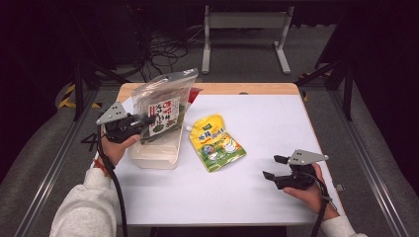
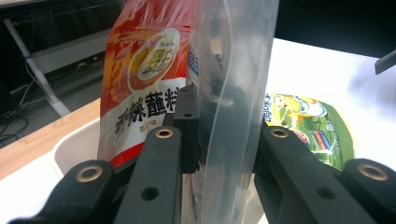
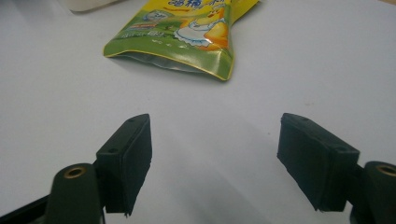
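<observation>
My left gripper [image 1: 146, 120] is shut on a clear plastic bag [image 1: 163, 106] with a printed label and dark green contents, holding it upright over a white tray [image 1: 153, 160]. In the left gripper view the clear plastic bag [image 2: 233, 70] stands pinched edge-on between the jaws, and a red and orange packet [image 2: 142, 79] stands just behind it in the white tray [image 2: 70, 144]. A yellow and green spouted pouch [image 1: 216, 142] lies flat at the table's middle. My right gripper [image 1: 274, 167] rests open near the front right, pointing left toward the pouch [image 3: 187, 32], with nothing between its jaws.
The white table top [image 1: 267, 123] has a wooden strip along its far edge [image 1: 247, 89]. Beyond the table are a metal frame stand [image 1: 244, 34] and loose cables [image 1: 165, 49] on the floor. Metal rails run along both sides of the table.
</observation>
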`<state>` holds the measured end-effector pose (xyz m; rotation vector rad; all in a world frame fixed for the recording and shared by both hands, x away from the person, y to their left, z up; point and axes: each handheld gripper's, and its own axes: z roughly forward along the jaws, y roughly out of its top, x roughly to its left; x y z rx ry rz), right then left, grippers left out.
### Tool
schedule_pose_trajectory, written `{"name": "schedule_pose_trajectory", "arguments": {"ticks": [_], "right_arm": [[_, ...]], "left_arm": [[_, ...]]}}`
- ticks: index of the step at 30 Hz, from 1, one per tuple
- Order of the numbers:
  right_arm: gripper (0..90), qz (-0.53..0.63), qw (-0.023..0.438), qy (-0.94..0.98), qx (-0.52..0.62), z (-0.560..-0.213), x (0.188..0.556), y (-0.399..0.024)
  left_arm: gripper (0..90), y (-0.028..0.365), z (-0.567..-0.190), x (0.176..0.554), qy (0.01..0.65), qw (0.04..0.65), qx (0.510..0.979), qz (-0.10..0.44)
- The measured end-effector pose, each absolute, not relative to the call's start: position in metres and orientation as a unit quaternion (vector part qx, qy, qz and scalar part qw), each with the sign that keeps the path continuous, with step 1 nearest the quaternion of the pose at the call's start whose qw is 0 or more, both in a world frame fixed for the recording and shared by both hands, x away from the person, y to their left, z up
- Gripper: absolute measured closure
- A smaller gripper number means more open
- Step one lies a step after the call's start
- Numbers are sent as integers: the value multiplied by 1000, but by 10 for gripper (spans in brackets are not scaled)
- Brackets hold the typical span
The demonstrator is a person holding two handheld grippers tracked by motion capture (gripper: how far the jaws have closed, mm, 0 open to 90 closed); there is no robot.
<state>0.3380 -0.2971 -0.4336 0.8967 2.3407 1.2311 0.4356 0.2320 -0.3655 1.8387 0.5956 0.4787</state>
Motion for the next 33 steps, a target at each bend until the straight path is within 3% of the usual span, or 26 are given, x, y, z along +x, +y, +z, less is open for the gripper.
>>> {"name": "schedule_pose_trajectory", "arguments": {"ticks": [5, 8, 11, 17, 26, 33], "right_arm": [[259, 431, 171, 830, 311, -434, 337, -296], [260, 431, 171, 829, 313, -434, 337, -297], [265, 429, 172, 829, 314, -434, 337, -297], [263, 427, 168, 832, 313, -434, 337, -295], [262, 425, 158, 836, 308, -436, 338, -291], [262, 424, 153, 838, 308, -437, 338, -289]], "left_arm": [[718, 229, -363, 426, 248, 519, 788, 220], [639, 229, -366, 419, 250, 479, 805, 246], [638, 235, -367, 416, 260, 471, 805, 249], [730, 248, -378, 405, 252, 453, 816, 256], [742, 257, -389, 420, 267, 488, 790, 258], [750, 259, -398, 420, 271, 466, 802, 258]]}}
